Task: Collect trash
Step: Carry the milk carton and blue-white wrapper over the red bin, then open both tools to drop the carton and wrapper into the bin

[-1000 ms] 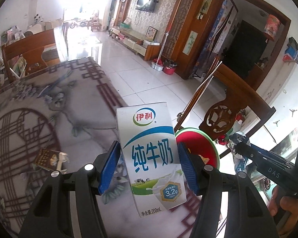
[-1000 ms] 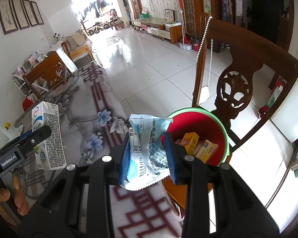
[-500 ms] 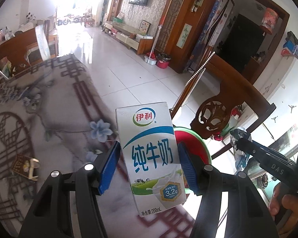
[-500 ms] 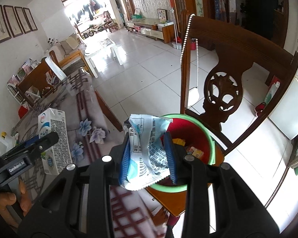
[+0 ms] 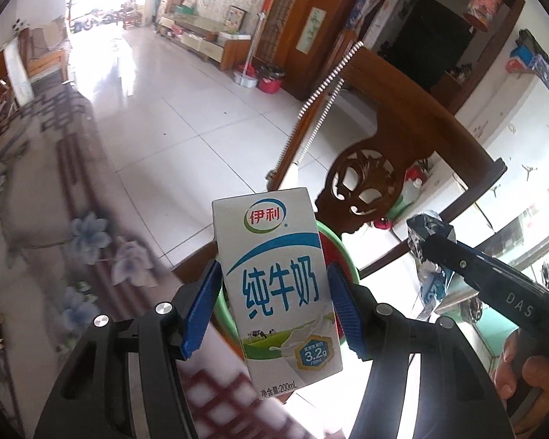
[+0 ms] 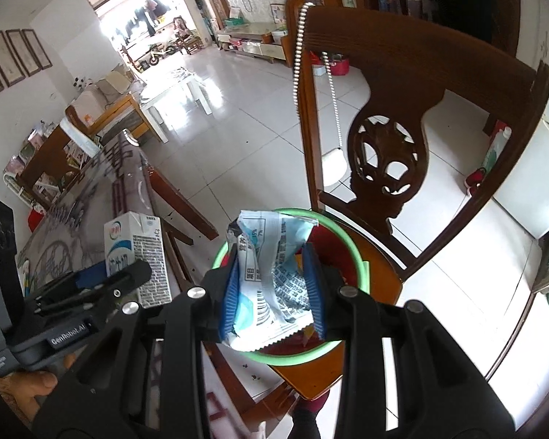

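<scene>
While above the round bin (image 6: pixel 360 278) | left gripper (image 5: pixel 274 307) clamps boxy carton (image 5: pixel 278 289) | right gripper (image 6: pixel 272 287) pinches crinkled wrapper (image 6: pixel 271 278)

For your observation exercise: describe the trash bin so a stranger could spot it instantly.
Find the carved wooden chair beside the patterned table. On its seat sits the bin: a round bucket, red inside with a light green rim, directly under the crumpled wrapper.

I see the bin (image 6: pixel 351 256) mostly hidden behind the wrapper (image 6: pixel 271 278); tablecloth (image 5: pixel 55 219) at left blurred.
</scene>
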Tool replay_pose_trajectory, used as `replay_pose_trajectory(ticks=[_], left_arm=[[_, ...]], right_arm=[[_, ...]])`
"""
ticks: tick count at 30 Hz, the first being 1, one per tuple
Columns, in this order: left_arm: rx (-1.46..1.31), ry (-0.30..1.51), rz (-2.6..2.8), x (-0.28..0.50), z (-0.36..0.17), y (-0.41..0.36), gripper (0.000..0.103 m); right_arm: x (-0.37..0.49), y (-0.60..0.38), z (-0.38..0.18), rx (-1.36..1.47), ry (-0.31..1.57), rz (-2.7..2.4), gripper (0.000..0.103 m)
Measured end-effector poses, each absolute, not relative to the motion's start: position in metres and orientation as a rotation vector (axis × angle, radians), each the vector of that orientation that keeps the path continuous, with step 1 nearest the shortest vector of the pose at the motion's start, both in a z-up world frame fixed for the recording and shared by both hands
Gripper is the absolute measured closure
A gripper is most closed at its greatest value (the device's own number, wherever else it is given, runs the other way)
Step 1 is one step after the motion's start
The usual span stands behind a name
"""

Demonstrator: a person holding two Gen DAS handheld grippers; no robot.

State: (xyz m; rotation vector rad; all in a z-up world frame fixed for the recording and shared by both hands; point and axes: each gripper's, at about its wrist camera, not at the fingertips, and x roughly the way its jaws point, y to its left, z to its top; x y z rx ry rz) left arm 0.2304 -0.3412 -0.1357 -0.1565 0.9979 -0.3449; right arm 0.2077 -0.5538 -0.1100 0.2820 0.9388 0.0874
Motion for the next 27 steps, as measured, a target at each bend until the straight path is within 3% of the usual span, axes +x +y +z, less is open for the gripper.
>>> replay_pose_trajectory(ticks=[5,8,11,14,16,27], left_arm=[[-0.145,1.008,-0.36,0.24,-0.14,-0.361,0.044],[-0.142,1.003,-0.358,0.245,-0.141,-0.366,0.027],[-0.135,0.986,-0.339,0.247,-0.138,-0.367,0.019],[-0.142,0.973,-0.315,0.247,-0.134,-0.363,0.014],[-0.154,0.955,-0.303,0.246,-0.129,-0.357,0.013],[-0.146,0.857,-0.284,0.225,-0.099,-0.326,0.01]], right_arm=[[0.214,-0.571,-0.117,0.313,0.954,0.09,0.07],[0.219,-0.573,-0.121,0.322,0.965,0.105,0.07],[0.223,-0.573,-0.126,0.335,0.977,0.122,0.068],[0.227,-0.569,-0.127,0.328,0.978,0.141,0.059],[0.229,-0.566,-0.129,0.325,0.974,0.15,0.045],[0.222,-0.537,-0.113,0.296,0.911,0.154,0.025]])
